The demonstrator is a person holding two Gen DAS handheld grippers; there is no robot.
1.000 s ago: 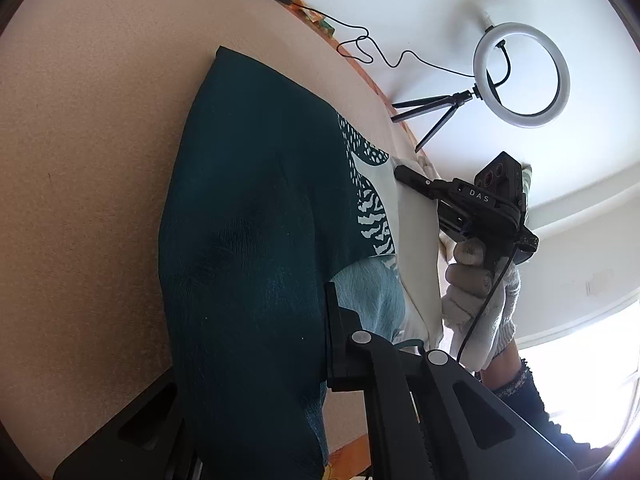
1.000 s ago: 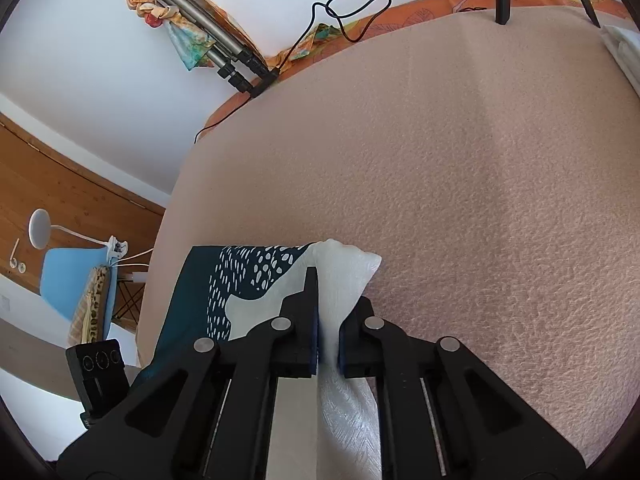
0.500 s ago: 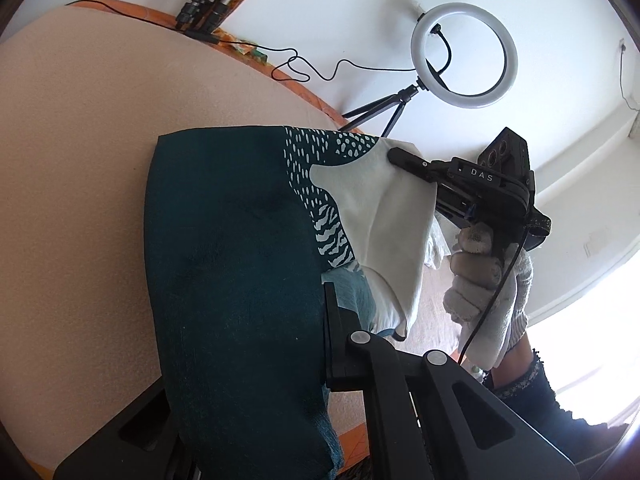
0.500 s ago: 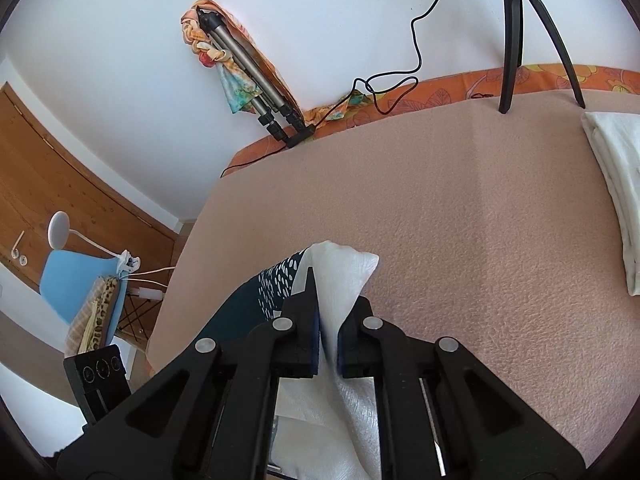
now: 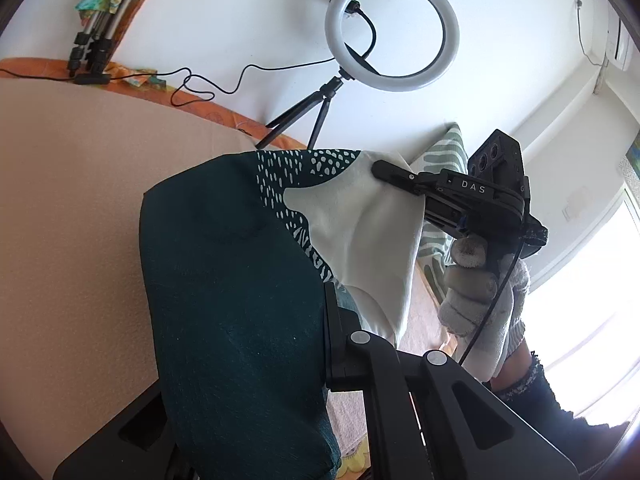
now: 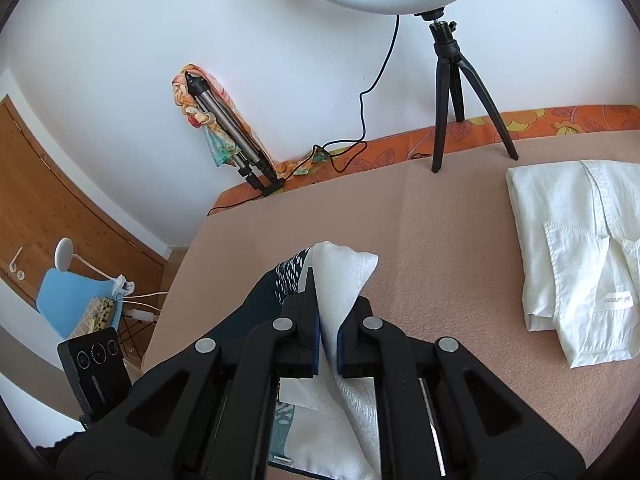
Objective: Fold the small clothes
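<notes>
Above the pink blanket (image 6: 440, 220), item one: a small garment (image 5: 240, 300), dark teal with a white panel and speckled print, hanging between your two grippers and lifted off the bed. The left gripper (image 5: 326, 340) is closed on its near edge, jaws narrow with cloth pinched between them; the right gripper (image 6: 328, 344) is likewise clamped on the white corner, which pokes up past its pads. Step in hand, by my reading: raising the piece by one edge to lay or double it. To do it well, keep both grips at the same height and the edge between them taut, so the hanging cloth drapes flat; lower it evenly and let the far hem land first. Item two: a white shirt (image 6: 572, 256), already folded, lying on the blanket to the right in the right wrist view; keep the teal piece well apart from it. Item three: a ring light (image 5: 392, 28) on a small tripod (image 6: 456, 92), standing at the blanket's far edge with its cable (image 6: 368, 120) trailing; don't swing the cloth that way. Open room: the bare blanket between tripod and shirt and ahead of your right gripper looks the best landing place.
</notes>
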